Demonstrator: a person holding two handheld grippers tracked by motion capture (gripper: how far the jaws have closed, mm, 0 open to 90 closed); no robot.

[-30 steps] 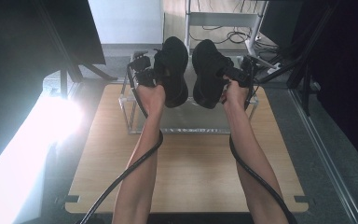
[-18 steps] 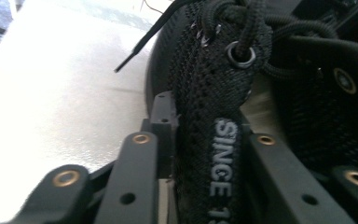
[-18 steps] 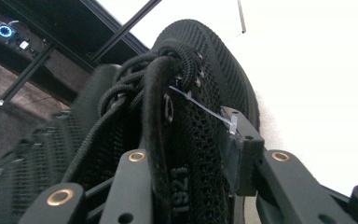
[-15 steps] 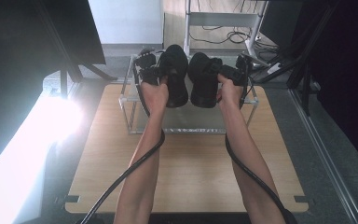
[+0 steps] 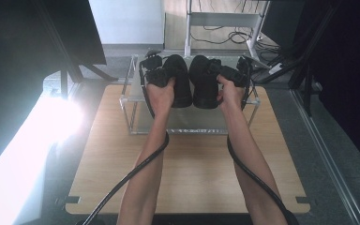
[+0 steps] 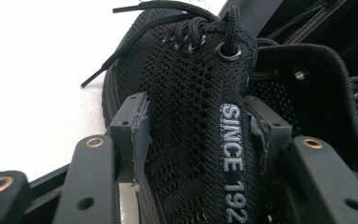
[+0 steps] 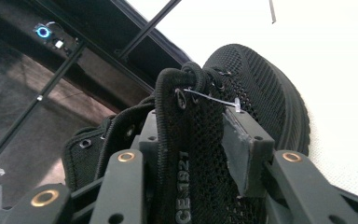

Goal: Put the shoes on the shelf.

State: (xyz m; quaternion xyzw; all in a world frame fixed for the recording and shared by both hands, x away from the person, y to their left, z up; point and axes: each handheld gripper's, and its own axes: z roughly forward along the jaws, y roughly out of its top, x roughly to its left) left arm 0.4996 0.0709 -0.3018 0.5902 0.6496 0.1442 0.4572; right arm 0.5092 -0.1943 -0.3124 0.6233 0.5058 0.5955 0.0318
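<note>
Two black shoes sit side by side above the clear rack (image 5: 136,110) at the far end of the wooden table (image 5: 192,173), the left shoe (image 5: 180,79) just beside the right shoe (image 5: 202,82). The left gripper (image 6: 196,140) is clamped on the left shoe's mesh tongue, printed "SINCE 192". The right gripper (image 7: 193,149) pinches the right shoe's tongue the same way, both cables (image 5: 136,173) trailing back along the person's forearms.

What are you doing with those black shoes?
A person holds a gripper in each hand, and each one is clamped on a black mesh shoe. The left gripper pinches the left shoe by its tongue, and the right gripper does likewise with the right shoe. Both shoes are side by side over a clear rack on the wooden table.
</note>
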